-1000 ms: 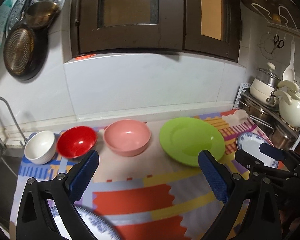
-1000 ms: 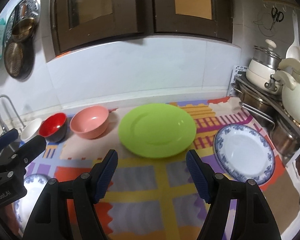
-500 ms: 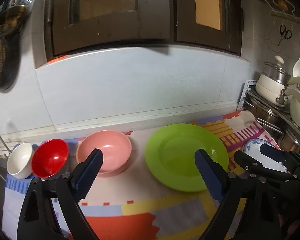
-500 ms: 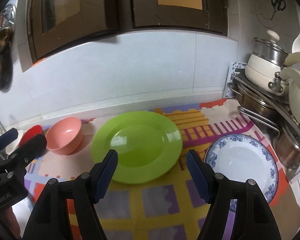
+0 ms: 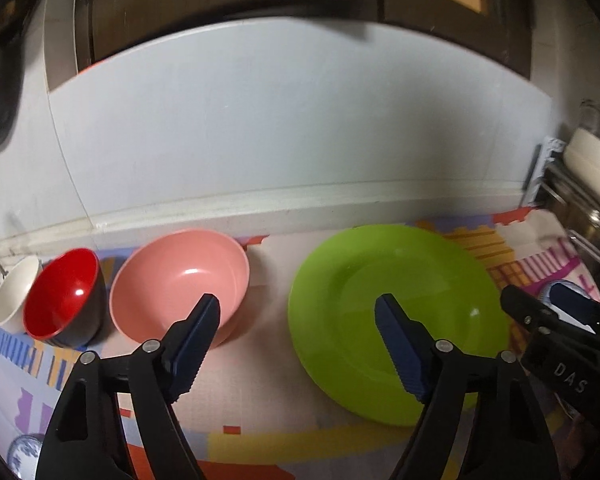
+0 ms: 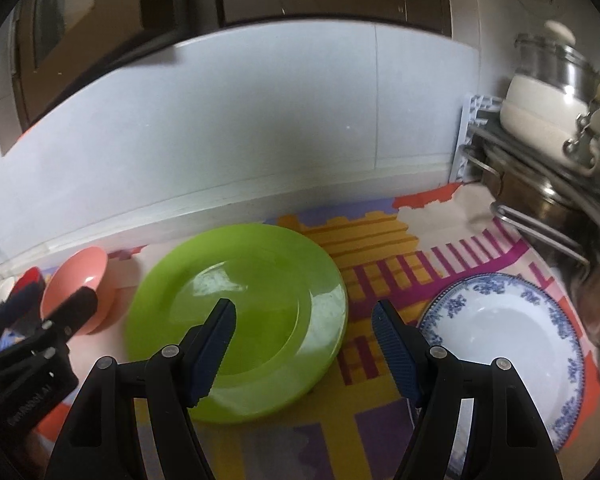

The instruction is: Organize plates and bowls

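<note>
Along the back of the patterned mat stand a white bowl (image 5: 14, 292), a red bowl (image 5: 62, 298) and a pink bowl (image 5: 180, 276), with a green plate (image 5: 396, 312) to their right. My left gripper (image 5: 296, 308) hovers over the gap between pink bowl and green plate. Its jaws are closing, with nothing gripped between them. My right gripper (image 6: 303, 312) stands open above the right edge of the green plate (image 6: 236, 300), close to a blue-rimmed white plate (image 6: 504, 344). The pink bowl (image 6: 80, 276) also shows beside the left gripper (image 6: 40, 320).
A metal rack with pots (image 6: 540, 92) and a lidded pan crowds the right end of the counter. The tiled wall (image 5: 300, 128) rises just behind the dishes, under dark cabinets. Another blue-rimmed plate (image 5: 24, 450) peeks in at the near left.
Both grippers have moved forward and down toward the dishes, which now look larger. The left jaws have narrowed. The right jaws keep the same gap.
</note>
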The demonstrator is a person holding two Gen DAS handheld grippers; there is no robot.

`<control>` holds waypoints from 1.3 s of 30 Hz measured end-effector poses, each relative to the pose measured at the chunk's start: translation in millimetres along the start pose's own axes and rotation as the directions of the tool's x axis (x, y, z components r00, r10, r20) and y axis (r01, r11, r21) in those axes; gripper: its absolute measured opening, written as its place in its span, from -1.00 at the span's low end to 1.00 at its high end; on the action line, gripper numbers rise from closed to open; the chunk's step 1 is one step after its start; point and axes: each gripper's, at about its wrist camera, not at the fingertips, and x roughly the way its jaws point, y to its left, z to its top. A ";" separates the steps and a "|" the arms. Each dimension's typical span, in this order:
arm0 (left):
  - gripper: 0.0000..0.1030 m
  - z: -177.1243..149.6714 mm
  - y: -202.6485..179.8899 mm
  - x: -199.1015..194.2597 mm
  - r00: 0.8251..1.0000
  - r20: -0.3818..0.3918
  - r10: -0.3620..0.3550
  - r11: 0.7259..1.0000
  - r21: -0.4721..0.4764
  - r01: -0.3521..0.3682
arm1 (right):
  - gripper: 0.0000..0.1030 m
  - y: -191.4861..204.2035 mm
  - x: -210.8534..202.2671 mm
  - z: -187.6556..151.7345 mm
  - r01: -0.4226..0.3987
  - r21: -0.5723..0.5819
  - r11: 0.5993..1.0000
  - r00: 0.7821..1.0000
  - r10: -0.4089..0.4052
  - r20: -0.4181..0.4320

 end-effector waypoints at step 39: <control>-0.17 -5.9 -7.1 98.7 0.974 -0.226 0.012 0.996 -0.081 -0.031 | -0.14 -18.4 91.8 4.2 0.008 0.058 0.998 0.985 0.002 -0.172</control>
